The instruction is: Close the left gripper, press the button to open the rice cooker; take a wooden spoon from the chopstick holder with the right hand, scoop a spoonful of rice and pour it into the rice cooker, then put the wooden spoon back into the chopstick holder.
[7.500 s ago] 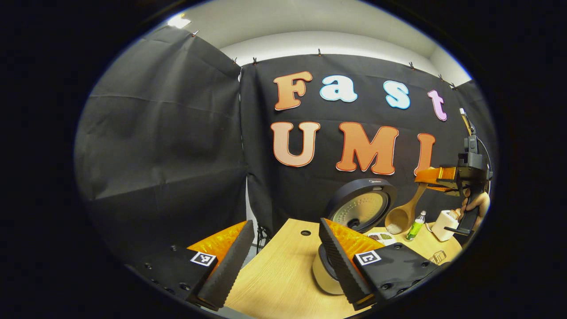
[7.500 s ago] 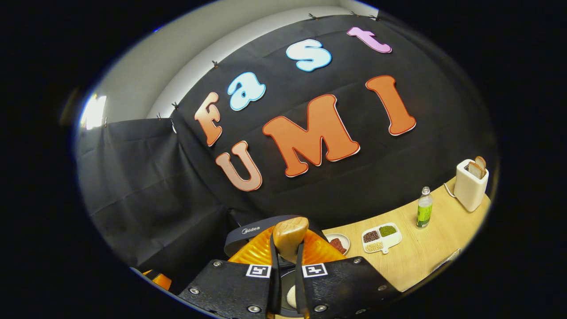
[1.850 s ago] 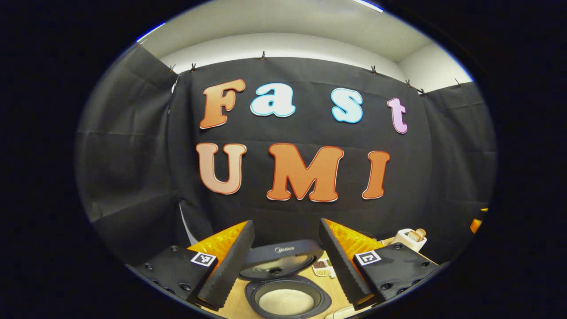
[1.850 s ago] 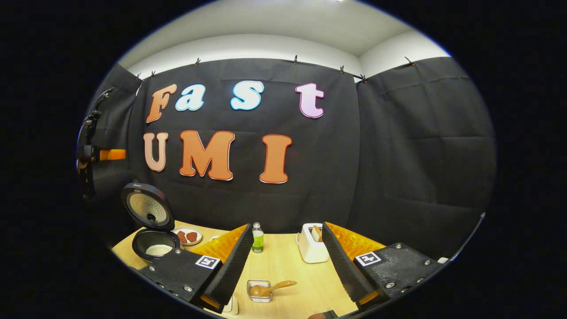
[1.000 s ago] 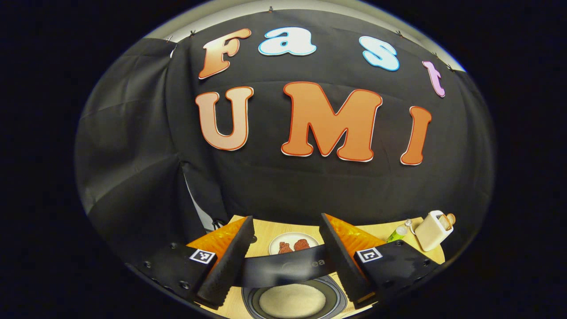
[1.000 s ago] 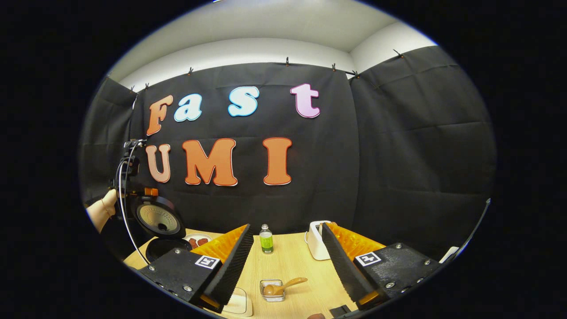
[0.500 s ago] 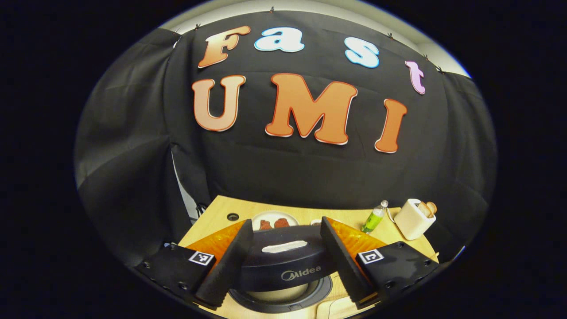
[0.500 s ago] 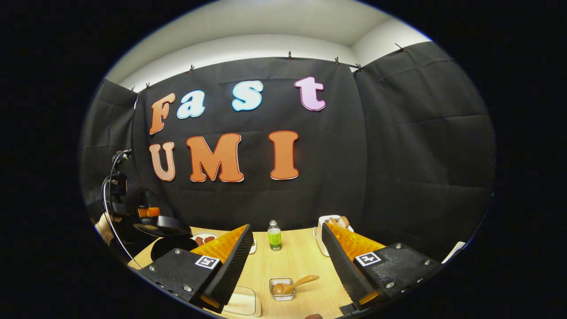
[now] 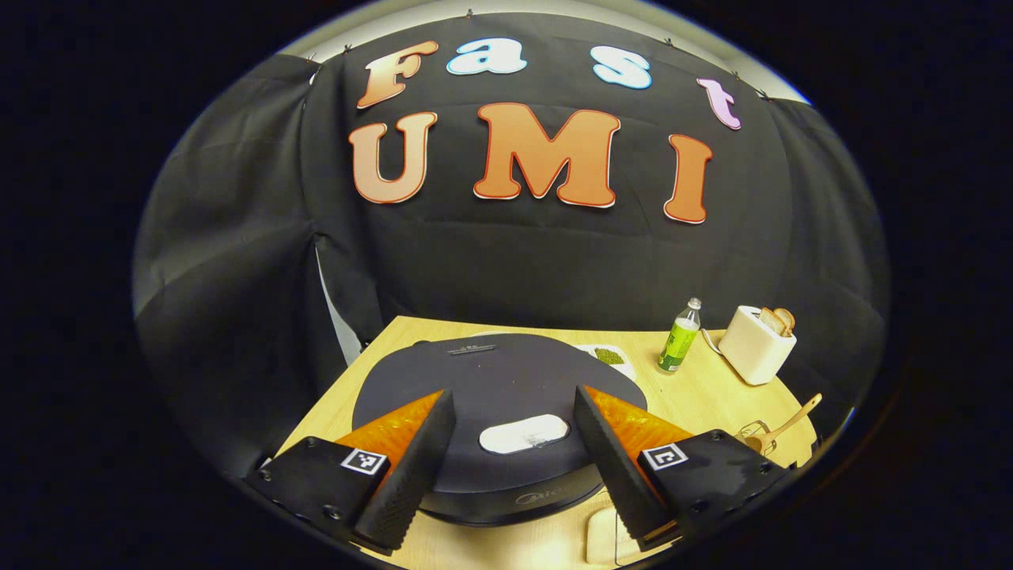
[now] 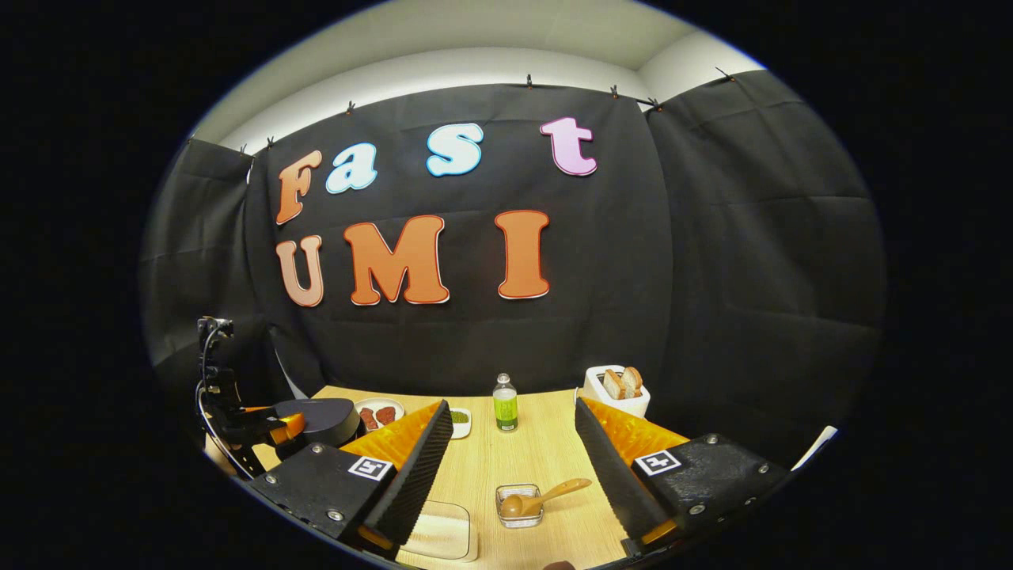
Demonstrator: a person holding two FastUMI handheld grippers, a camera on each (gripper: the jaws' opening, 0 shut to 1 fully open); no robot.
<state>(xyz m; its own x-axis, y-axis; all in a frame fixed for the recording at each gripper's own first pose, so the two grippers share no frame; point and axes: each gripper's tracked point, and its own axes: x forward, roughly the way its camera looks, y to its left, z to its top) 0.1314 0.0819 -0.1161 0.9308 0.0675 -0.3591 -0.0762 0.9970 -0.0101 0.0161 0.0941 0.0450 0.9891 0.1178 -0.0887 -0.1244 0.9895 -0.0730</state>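
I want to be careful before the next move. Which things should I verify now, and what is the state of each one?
1. Rice cooker lid down: ok, it lies flat.
2. Lid latched: cannot tell.
3. Left gripper empty: ok, open, fingers apart over the lid.
4. Wooden spoon in chopstick holder: ok, bowl inside, handle leaning out.
5. Right gripper empty: ok, open above the table.
6. Rice inside the cooker: cannot tell, the lid covers it.

Matt dark plastic on the rice cooker lid (image 9: 506,380), with a paler smooth patch at its middle. The table (image 10: 506,467) shows pale wood grain, the wooden spoon (image 10: 546,497) a warmer smooth brown in its clear glossy chopstick holder (image 10: 519,507). Far right, the toaster (image 9: 756,356) looks smooth cream plastic.
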